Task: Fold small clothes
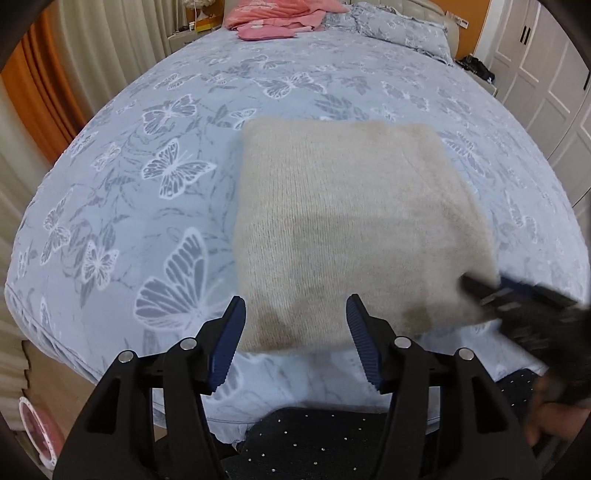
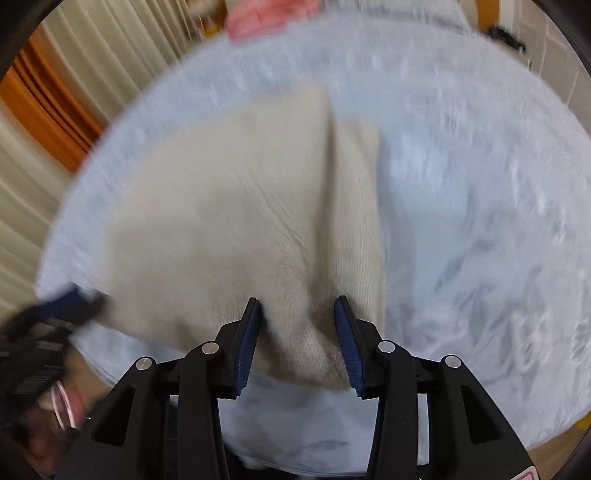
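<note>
Cream knitted garment (image 1: 354,229), folded to a rough square, lies flat on a pale blue butterfly-print bedspread (image 1: 155,184), near the front edge of the bed. Risk comes first: the right gripper (image 2: 297,332) has the garment's near right corner bunched between its blue pads, and a raised ridge runs away from it across the cloth; a pull from that single corner could drag the layers apart and spoil the fold, since the thick knit looks soft and loosely stacked. The left gripper (image 1: 295,332) hovers over the near left edge with its jaws standing apart and nothing pinched, the cloth lying below and just ahead of its fingertips, so that side is unsupported. Pink clothes (image 1: 277,18) sit far off at the head of the bed, well apart from the work
</note>
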The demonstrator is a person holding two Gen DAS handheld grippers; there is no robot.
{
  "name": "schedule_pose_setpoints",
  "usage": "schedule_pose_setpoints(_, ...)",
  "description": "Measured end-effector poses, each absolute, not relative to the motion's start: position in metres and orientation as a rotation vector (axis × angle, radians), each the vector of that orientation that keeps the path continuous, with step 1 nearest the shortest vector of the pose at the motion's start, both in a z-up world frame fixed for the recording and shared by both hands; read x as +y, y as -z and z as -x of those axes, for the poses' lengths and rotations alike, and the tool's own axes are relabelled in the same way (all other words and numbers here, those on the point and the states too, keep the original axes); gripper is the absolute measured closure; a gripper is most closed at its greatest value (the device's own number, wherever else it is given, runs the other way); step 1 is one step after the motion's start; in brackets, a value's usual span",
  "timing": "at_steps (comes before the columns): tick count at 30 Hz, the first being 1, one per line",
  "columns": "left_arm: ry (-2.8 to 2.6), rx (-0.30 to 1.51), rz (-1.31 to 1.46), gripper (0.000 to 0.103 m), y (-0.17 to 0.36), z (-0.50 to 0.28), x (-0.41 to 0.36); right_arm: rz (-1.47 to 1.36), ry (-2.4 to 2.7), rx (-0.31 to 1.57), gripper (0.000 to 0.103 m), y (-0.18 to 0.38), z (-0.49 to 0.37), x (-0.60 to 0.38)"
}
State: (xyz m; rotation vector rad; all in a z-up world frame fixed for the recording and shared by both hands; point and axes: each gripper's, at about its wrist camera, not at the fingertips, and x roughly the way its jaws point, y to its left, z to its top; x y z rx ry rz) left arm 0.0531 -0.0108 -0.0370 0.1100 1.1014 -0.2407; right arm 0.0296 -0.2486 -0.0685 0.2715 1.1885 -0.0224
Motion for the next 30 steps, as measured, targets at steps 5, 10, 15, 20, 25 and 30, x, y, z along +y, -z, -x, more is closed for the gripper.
schedule_pose_setpoints(5,0.216,1.097,-0.156,0.048,0.045,-0.045,-0.016,-0.31,0.01,1.151,0.056,0.053,-0.021,-0.255)
schedule_pose_setpoints(10,0.212,1.112,-0.148,0.047,0.052,-0.043,-0.014,-0.344,0.049,1.078,0.026,0.038,-0.012,-0.276)
schedule_pose_setpoints(15,0.207,1.12,-0.136,0.047,0.054,-0.042,-0.013,-0.504,0.041,1.163,0.026,0.07,-0.027,-0.291)
schedule_pose_setpoints(20,0.207,1.15,-0.104,0.047,0.06,-0.046,-0.007,-0.627,0.002,1.213,0.019,0.102,-0.038,-0.291)
schedule_pose_setpoints(25,0.262,1.161,0.123,0.031,0.06,-0.066,0.022,-0.673,-0.01,1.199,0.014,0.105,-0.047,-0.297)
schedule_pose_setpoints(30,0.239,1.265,0.422,0.027,0.091,-0.115,0.058,-0.712,-0.074,1.156,0.054,0.099,-0.051,-0.296)
